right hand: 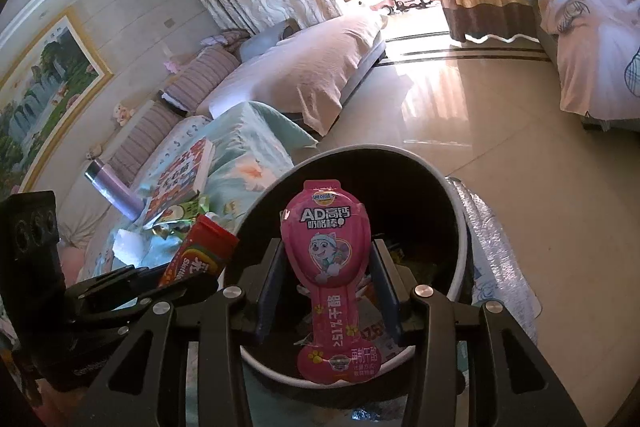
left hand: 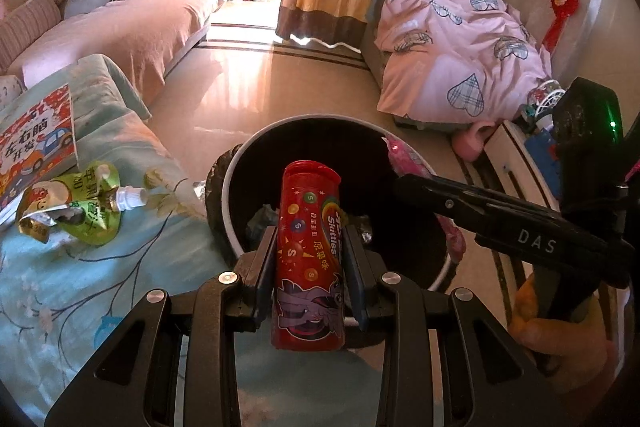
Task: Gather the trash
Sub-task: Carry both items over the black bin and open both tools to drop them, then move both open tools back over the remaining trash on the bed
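L gripper point(left hand: 308, 259): clamped on red Skittles tube point(left hand: 308, 255), pads on both sides abt mid-body, cap end fwd at 12 o'clock. Tube hangs over open mouth of round trash bin point(left hand: 234, 211), dark inside, some scraps already at bottom.

R gripper point(right hand: 326, 287): jaws closed in on pink cheese-stick wrapper point(right hand: 324, 255), gripped at the narrow waist below the wide head; wrapper stands upright, also above the bin opening. In L view the R gripper comes in from 3 o'clock w/ the pink wrapper tip at bin's far rim.

Still on the teal floral bedding point(left hand: 100, 267), 9–10 o'clock from bin: green spouted juice pouch point(left hand: 76, 203), crumpled, white cap pointing twd bin. Kids' book point(left hand: 36, 143) just behind it, touching or overlapping, can't tell which. Prob not trash.

Handling, my read:
- Tube: stiff, smooth printed wall, likely light/empty. Slippery-ish; mid-body pinch across the diameter is right, won't crush.
- Wrapper: thin film, floppy, near weightless. May cling to a pad on release.
- Pouch: soft foil, collapses under pinch. Best hold = rigid spout/cap neck, or a flat pinch on a crumpled edge.

Both items look ready to drop.
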